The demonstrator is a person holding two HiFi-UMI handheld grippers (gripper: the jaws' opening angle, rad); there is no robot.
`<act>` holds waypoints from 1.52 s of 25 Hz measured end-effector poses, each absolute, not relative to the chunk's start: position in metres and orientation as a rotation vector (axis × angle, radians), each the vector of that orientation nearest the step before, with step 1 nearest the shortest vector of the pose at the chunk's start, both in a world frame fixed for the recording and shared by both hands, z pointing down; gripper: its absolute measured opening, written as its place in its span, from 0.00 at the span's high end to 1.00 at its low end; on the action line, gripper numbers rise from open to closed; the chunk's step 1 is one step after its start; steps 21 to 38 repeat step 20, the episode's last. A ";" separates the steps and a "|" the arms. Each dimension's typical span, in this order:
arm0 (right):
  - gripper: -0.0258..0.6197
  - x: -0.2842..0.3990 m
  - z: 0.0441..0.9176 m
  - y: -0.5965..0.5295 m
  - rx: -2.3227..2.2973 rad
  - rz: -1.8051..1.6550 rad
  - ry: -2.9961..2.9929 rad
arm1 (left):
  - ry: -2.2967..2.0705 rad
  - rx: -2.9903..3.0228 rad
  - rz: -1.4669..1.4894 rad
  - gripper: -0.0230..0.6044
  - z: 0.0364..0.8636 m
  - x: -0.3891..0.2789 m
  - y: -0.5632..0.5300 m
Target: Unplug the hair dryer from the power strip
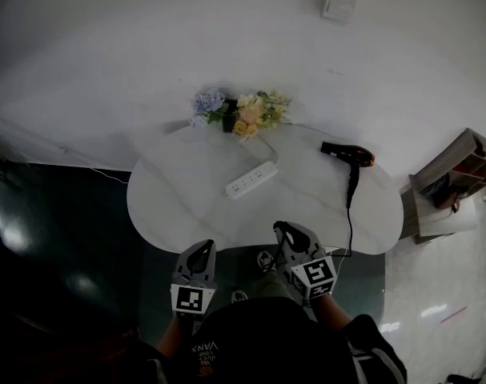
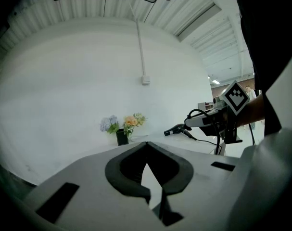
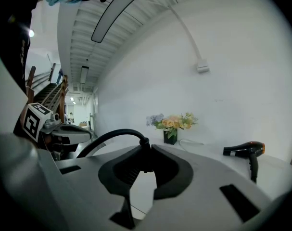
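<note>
Presently I am clamping my right gripper (image 1: 284, 229) on the plug (image 3: 144, 146), already clear of the power strip (image 1: 251, 179), seemingly to control its cord (image 3: 107, 136); the hair dryer (image 1: 348, 154) is lying on the table (image 1: 186, 206); my left gripper (image 1: 201, 248) is clenched empty, unneeded.

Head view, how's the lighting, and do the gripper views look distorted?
Head view: table brightly lit, floor dark with glare patches, corners vignetted. Left gripper view: fisheye bulges the wall, black round border. Right gripper view: ceiling light bent into an arc, hair dryer in focus.
</note>
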State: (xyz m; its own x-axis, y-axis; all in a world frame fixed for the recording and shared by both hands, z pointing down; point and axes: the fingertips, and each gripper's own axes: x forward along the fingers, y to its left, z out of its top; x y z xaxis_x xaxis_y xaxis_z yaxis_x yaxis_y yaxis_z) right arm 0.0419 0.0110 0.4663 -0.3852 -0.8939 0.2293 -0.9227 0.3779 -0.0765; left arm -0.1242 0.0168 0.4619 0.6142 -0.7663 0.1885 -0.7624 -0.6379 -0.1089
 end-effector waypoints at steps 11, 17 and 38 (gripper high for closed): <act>0.85 0.042 0.468 0.009 1.664 0.311 -2.492 | 1.312 -2.834 -0.319 0.93 0.464 -0.122 0.021; 0.85 0.044 0.471 0.003 1.664 0.328 -2.489 | 1.303 -2.841 -0.323 0.93 0.466 -0.116 0.017; 0.85 0.044 0.474 -0.001 1.676 0.335 -2.501 | 1.287 -2.844 -0.318 0.93 0.467 -0.115 0.014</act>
